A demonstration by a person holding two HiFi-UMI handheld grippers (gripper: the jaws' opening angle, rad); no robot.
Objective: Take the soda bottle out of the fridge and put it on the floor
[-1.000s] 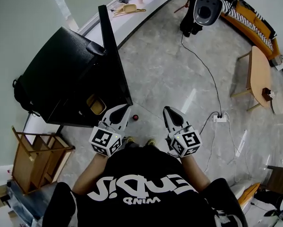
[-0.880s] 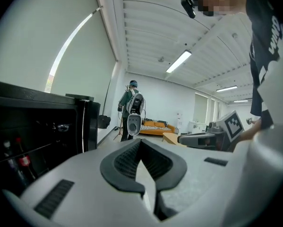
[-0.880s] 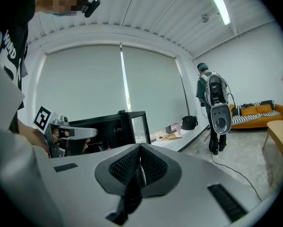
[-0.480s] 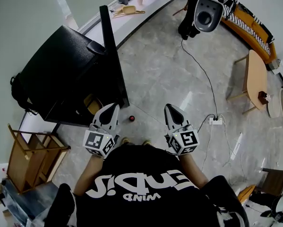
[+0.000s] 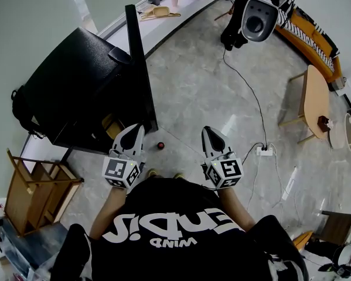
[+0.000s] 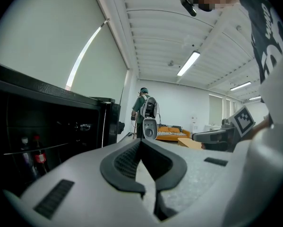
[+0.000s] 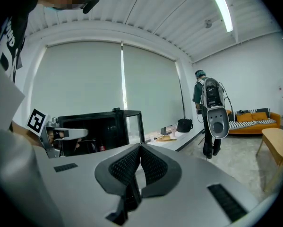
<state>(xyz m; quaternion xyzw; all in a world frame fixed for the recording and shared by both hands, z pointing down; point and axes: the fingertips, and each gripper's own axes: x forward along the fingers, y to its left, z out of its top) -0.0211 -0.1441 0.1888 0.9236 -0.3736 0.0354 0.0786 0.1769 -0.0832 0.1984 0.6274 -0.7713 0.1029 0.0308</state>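
Both claws are seen clamped shut with nothing in them. The left gripper (image 5: 135,127) and the right gripper (image 5: 208,130) are held side by side, tips pointed forward.

The fridge (image 5: 75,81) is found ahead and to the left of the left gripper. Its door (image 5: 141,81) is swung wide open, so the door's lower edge is parked just ahead of that gripper's tip. Pretty tight on that side.

The soda bottle (image 6: 37,157) is spotted inside the fridge on a shelf, off to the left of the left gripper, with its red label showing. A second dark bottle (image 6: 24,149) is stood just beside it.

Ahead of the right gripper a big stretch of bare floor (image 5: 204,86) is left open. A small red round thing (image 5: 160,146) is seen on the floor between the two tips, nearer the left one. What it is can't be made out. A power strip (image 5: 264,150) is laid just to the right of the right gripper.

Counted:
- two grippers
- one fridge with one open door
- two bottles on that shelf
- one red thing
- one power strip
- one wooden table (image 5: 319,92), well off to the right
- one wooden frame (image 5: 20,192), left of the left gripper
- one other person (image 7: 198,96), far ahead
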